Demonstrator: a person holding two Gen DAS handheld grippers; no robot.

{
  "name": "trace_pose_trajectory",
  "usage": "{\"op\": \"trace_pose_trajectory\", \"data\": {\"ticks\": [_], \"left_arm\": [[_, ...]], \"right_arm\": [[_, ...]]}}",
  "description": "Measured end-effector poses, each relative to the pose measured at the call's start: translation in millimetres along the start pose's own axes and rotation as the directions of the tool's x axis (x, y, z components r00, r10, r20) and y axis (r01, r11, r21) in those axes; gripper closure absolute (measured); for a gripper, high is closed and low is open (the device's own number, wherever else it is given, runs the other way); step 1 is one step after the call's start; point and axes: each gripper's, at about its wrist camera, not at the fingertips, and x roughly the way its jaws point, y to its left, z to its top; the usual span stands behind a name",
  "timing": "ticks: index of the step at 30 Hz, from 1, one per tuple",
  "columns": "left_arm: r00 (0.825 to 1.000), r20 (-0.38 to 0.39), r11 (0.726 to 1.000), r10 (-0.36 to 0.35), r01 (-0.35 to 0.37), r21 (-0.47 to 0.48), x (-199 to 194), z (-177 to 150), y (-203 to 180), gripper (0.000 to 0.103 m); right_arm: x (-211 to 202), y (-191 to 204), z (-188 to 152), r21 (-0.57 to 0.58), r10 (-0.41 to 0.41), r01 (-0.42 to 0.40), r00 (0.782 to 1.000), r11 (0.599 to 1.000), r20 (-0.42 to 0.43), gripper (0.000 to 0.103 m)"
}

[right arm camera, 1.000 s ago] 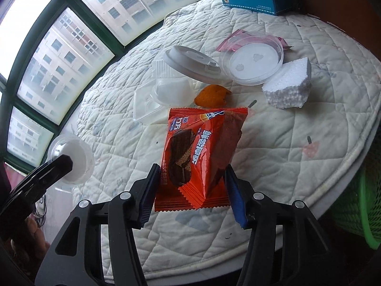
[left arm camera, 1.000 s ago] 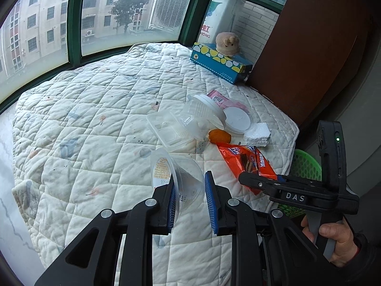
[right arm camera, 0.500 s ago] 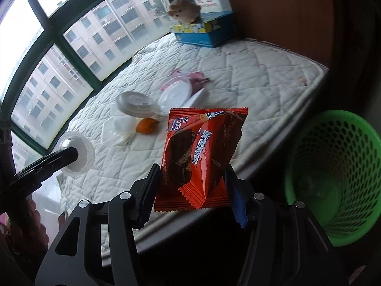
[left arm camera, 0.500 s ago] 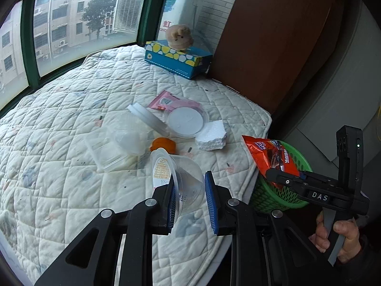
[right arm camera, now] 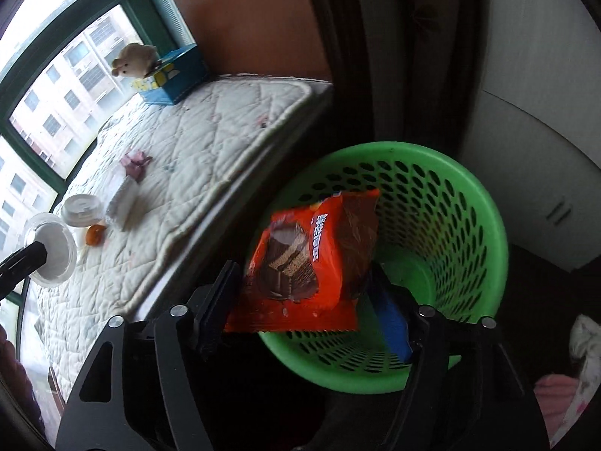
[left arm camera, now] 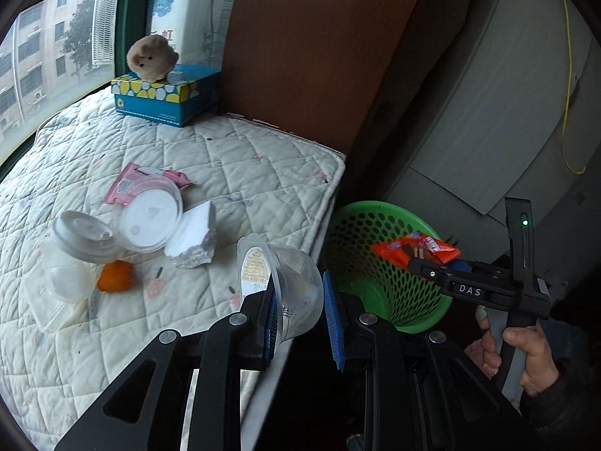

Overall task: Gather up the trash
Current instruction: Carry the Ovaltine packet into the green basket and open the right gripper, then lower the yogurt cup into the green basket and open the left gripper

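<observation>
My right gripper (right arm camera: 304,293) hangs over the green mesh basket (right arm camera: 450,225) with an orange snack wrapper (right arm camera: 308,255) between its jaws. The jaws are opening, and the blue right pad (right arm camera: 390,323) stands clear of the wrapper. In the left wrist view the wrapper (left arm camera: 417,250) sits above the basket (left arm camera: 360,233). My left gripper (left arm camera: 300,319) is shut on a clear plastic cup (left arm camera: 296,289), tipped on its side over the mattress edge near the basket. The right wrist view shows that cup (right arm camera: 50,250) at the far left.
On the quilted mattress (left arm camera: 244,158) lie a clear lid (left arm camera: 150,218), a white cup lid (left arm camera: 80,236), a foam chunk (left arm camera: 195,240), an orange peel (left arm camera: 114,276) and a pink wrapper (left arm camera: 126,184). A blue tissue box (left arm camera: 169,97) bears a plush toy. A brown panel (left arm camera: 319,56) rises behind.
Both grippers swung right, from over the mattress to the basket beside it. The right jaws have spread, and the wrapper has tilted loose over the basket. The left grip on the cup is unchanged.
</observation>
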Motion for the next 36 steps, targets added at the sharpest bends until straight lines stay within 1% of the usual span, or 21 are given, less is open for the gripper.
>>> {"op": "trace_pose_trajectory", "data": {"ticks": [1,3,10,14,18,23,25,26,27,28,32,36], "left_arm": [[1.0,-0.004,1.0,-0.01,0.01,0.007,3.5,2.4,-5.4,0.081],[1.0,-0.01,0.999,-0.024,0.024,0.029,11.9,8.3,-15.9,0.081],[0.996,-0.056,0.993,-0.068,0.073,0.088,44.4,20.5,-52.3,0.081],[0.99,-0.091,0.989,-0.106,0.114,0.096,66.2,23.3,-70.4,0.081],[0.984,-0.125,0.982,-0.127,0.142,0.121,88.6,22.9,-89.5,0.081],[0.973,-0.167,0.973,-0.157,0.181,0.141,115.1,21.0,-108.7,0.081],[0.968,-0.184,0.97,-0.17,0.197,0.144,122.7,19.1,-116.4,0.077],[0.967,-0.189,0.969,-0.17,0.199,0.145,126.0,18.2,-119.4,0.07],[0.967,-0.19,0.969,-0.172,0.201,0.144,128.2,18.0,-120.1,0.057],[0.967,-0.187,0.97,-0.171,0.199,0.143,129.5,17.7,-121.7,0.055],[0.965,-0.193,0.968,-0.176,0.206,0.145,131.9,16.0,-127.3,0.055],[0.972,-0.171,0.972,-0.159,0.185,0.147,121.0,14.0,-120.8,0.055]], "right_arm": [[0.2,-7.0,-0.2,0.014,-0.008,0.008,1.0,1.0,0.002,0.024],[-2.1,-18.3,-0.4,0.037,-0.028,0.028,1.0,0.999,0.007,0.022],[-23.8,-47.3,-4.0,0.095,-0.04,0.034,0.998,0.995,0.058,0.02],[-43.2,-59.9,-6.5,0.114,-0.037,0.025,0.994,0.993,0.101,0.018],[-61.0,-66.7,-9.3,0.12,-0.051,0.035,0.989,0.992,0.14,0.018],[-74.0,-77.3,-13.8,0.147,-0.052,0.027,0.985,0.989,0.166,0.017],[-77.7,-81.8,-15.7,0.159,-0.052,0.025,0.984,0.987,0.171,0.017],[-79.7,-82.8,-16.1,0.162,-0.054,0.025,0.983,0.986,0.174,0.017],[-80.6,-84.4,-16.5,0.166,-0.056,0.027,0.983,0.986,0.175,0.017],[-81.4,-85.6,-16.8,0.17,-0.058,0.028,0.983,0.985,0.176,0.017],[-82.8,-89.6,-18.6,0.189,-0.055,0.021,0.982,0.982,0.178,0.017],[-84.3,-85.7,-19.2,0.174,-0.046,0.014,0.982,0.985,0.181,0.017]]}}
